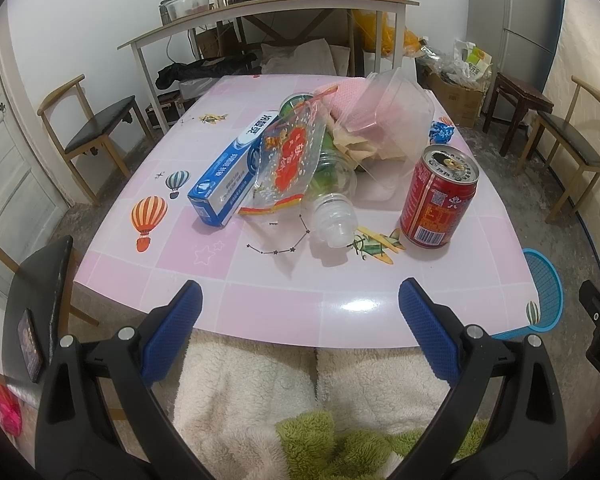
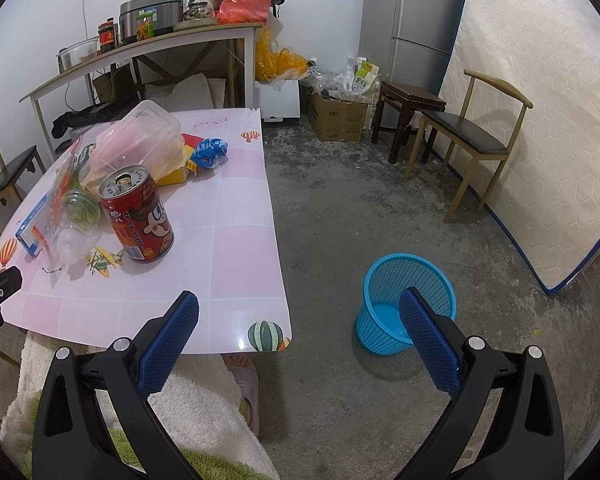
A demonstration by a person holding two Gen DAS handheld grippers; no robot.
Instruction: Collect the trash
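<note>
Pink desk [image 1: 260, 280] carries the trash: a red can [image 1: 438, 196] stands upright, with a clear bottle [image 1: 332, 200] beside it and a blue box [image 1: 232, 168] past the bottle. Right of the desk, a blue basket [image 2: 408, 300] sits on the floor. Left gripper [image 1: 300, 332] and right gripper [image 2: 300, 336]: jaws spread wide, holding nothing.

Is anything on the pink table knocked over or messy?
Yes. A clear plastic bottle lies on its side with no cap, and a clear plastic box sits tilted on a heap of wrappers. The red drink can stands upright. Nothing looks spilled.
</note>
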